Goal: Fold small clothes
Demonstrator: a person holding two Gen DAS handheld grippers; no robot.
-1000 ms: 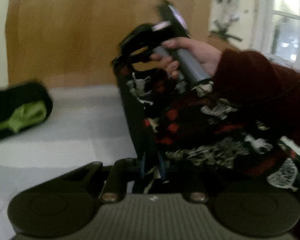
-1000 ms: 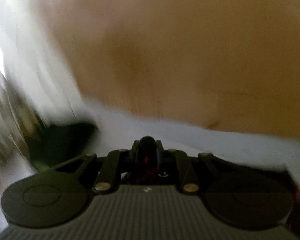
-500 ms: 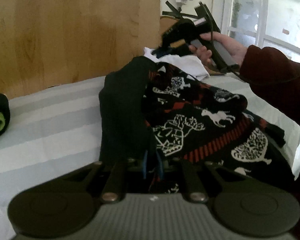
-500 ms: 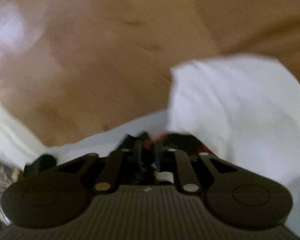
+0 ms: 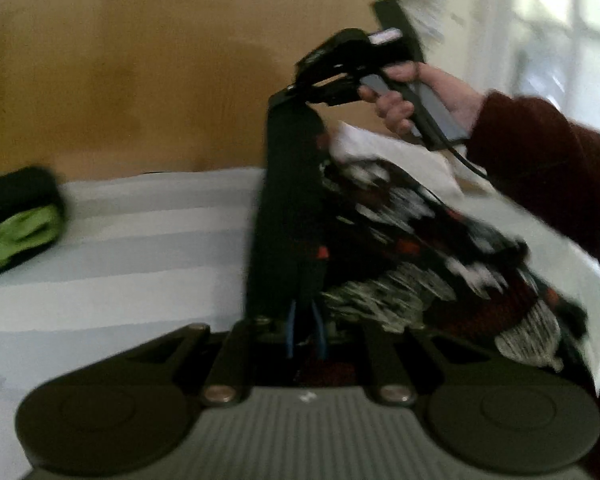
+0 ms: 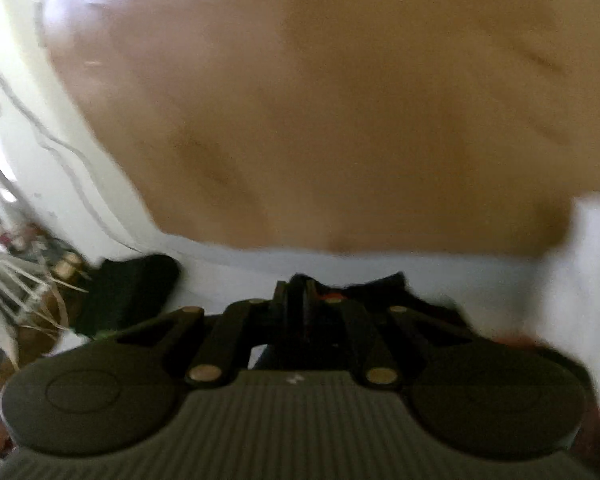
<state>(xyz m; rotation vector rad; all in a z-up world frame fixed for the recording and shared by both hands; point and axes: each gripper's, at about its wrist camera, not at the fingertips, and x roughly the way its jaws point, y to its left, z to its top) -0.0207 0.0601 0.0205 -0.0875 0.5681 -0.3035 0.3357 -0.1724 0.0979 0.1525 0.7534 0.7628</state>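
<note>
While held aloft over striped bed [image 5: 132, 240], patterned knit garment [image 5: 400, 264] hangs limp: soft, light, stretchy. Left gripper [image 5: 304, 332] clamps black hem at 6 o'clock; right gripper [image 5: 300, 92] pinches hem at 12 o'clock. Hem corners judged best holds.

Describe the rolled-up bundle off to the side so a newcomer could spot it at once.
Start at the pale striped bed surface below the wooden panel, then follow it to the far left edge of the left wrist view. The rolled bundle lies there alone, apart from the lifted patterned garment. Its black outside and bright lime-green inside mark it out.
</note>
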